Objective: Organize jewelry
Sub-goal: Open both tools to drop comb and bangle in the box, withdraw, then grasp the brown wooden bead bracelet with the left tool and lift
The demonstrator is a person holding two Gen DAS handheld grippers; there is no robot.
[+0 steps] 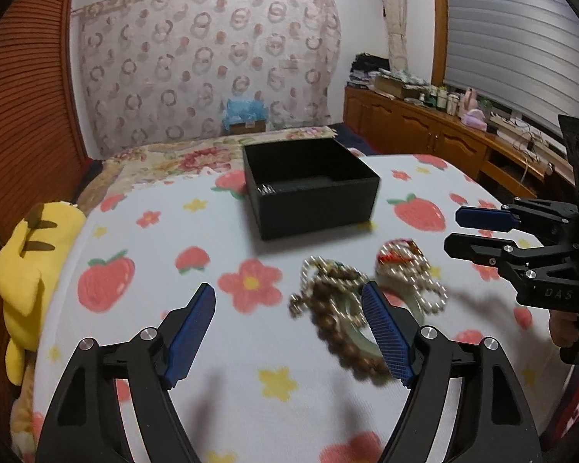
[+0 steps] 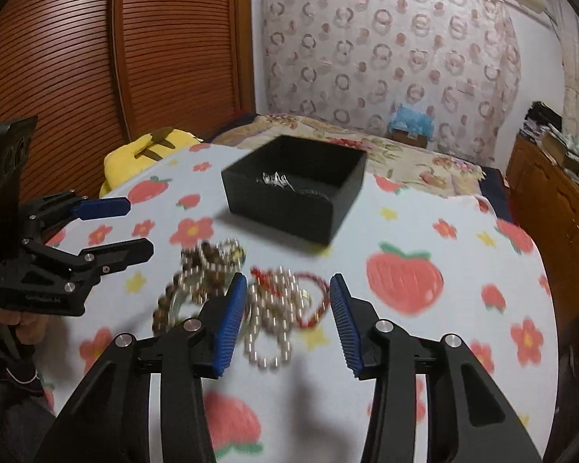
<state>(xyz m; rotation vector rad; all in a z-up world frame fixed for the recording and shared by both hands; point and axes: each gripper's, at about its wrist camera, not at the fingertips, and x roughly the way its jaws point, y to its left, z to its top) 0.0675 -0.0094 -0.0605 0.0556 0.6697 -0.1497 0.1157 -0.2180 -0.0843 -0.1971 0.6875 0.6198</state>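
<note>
Right wrist view — one black box (image 2: pixel 293 196), two tongs — left tongs (image 2: pixel 125 227), right tongs (image 2: pixel 287 293).

Ahead of our left fingers (image 1: pixel 386 332) the box (image 1: pixel 312 189) sits on the surface (image 1: pixel 231 347), well beyond the tips. The bead pile (image 1: pixel 336 308) lies just behind our left gripper's right-hand finger, the pearl strand (image 1: pixel 409 274) to its right. In the right wrist view that strand (image 2: pixel 274 316) lies between our right fingers (image 2: pixel 231 320), the beads (image 2: pixel 197 277) left of them. A plush toy (image 1: pixel 31 270) lies off the surface's left edge.
</note>
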